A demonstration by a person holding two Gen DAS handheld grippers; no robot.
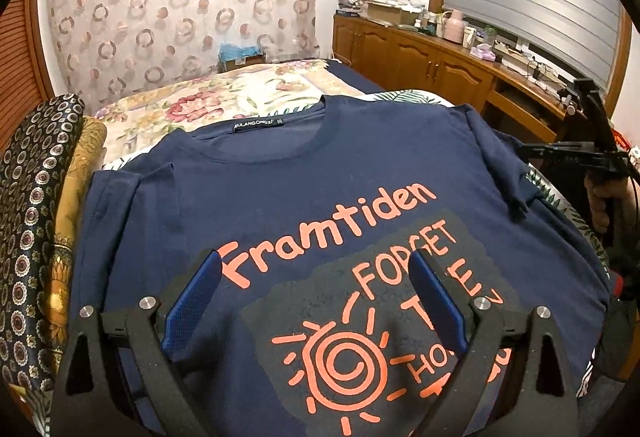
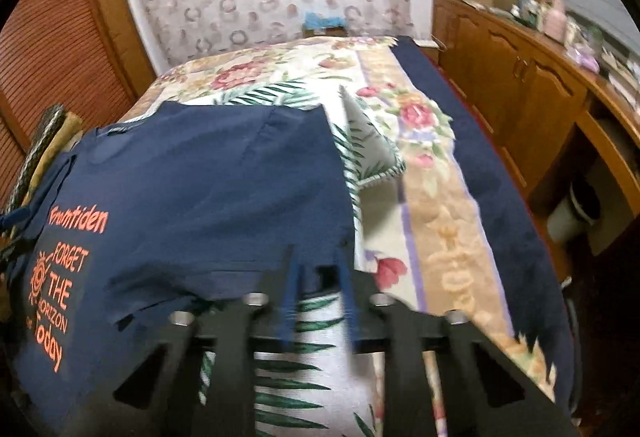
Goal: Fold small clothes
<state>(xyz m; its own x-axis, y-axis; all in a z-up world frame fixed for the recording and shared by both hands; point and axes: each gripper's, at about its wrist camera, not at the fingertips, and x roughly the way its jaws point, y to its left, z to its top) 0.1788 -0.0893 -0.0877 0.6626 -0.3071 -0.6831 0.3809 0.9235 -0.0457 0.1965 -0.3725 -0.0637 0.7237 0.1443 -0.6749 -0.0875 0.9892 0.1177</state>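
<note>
A navy T-shirt (image 1: 320, 173) with orange print "Framtiden" lies face up on a leaf-print cloth on the bed. My left gripper (image 1: 316, 261) hovers over the print, jaws wide open and empty. The right gripper (image 1: 576, 153) shows at the shirt's right sleeve in the left wrist view. In the right wrist view the shirt (image 2: 208, 173) lies left of centre. My right gripper (image 2: 316, 261) is at the shirt's right edge, its blue pads a narrow gap apart. The view is blurred, and I cannot tell if cloth sits between them.
Patterned folded fabrics (image 1: 36, 221) are stacked left of the shirt. The floral bedspread (image 2: 400, 109) and a navy sheet (image 2: 492, 165) extend right. A wooden cabinet (image 1: 420, 57) with clutter on top runs along the right wall. A curtain (image 1: 180, 5) hangs behind the bed.
</note>
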